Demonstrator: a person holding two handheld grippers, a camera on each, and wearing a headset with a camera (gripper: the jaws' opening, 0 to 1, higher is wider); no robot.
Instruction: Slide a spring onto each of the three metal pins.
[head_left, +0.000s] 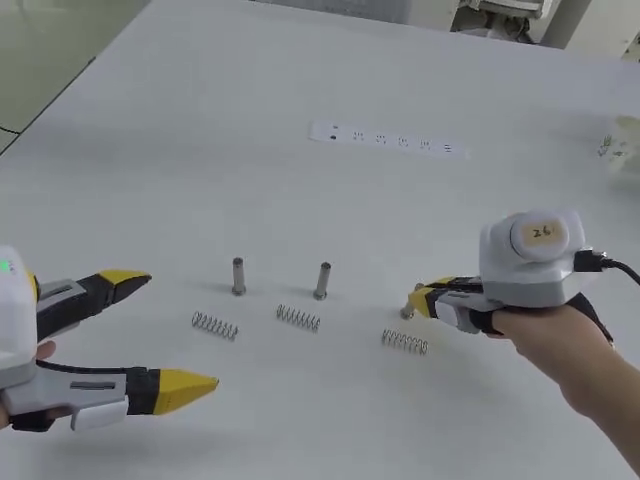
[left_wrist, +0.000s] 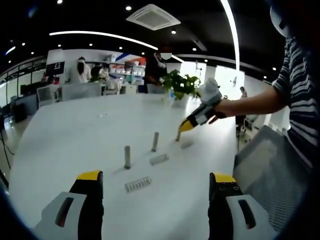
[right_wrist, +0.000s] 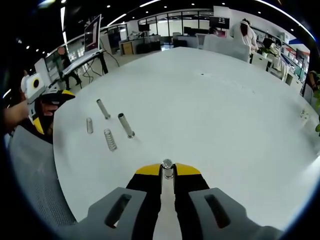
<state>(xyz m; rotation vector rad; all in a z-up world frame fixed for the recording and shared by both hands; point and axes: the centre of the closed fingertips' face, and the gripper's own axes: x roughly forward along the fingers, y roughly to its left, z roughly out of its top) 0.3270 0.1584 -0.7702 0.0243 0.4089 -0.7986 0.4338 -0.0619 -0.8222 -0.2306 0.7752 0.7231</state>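
Judging from the head view, no step is done, and all three springs are left to fit. The left coiled steel spring (head_left: 215, 326), middle spring (head_left: 298, 318) and right spring (head_left: 405, 342) lie flat on the matt white tabletop (head_left: 300, 200), near the left upright grey metal pin (head_left: 238, 276) and middle pin (head_left: 322, 281). The yellow-tipped left gripper (head_left: 160, 332) hangs wide apart, holding nothing. A white power strip (head_left: 388, 140) lies well beyond.

In the left gripper view, its jaws gape toward the pins, and the right gripper (left_wrist: 186, 126) reaches to the farthest one. People stand in a bright office behind.

In the right gripper view, the jaws pinch the right pin (right_wrist: 167, 164), which stands bare of any spring. Desks line the room beyond the table.
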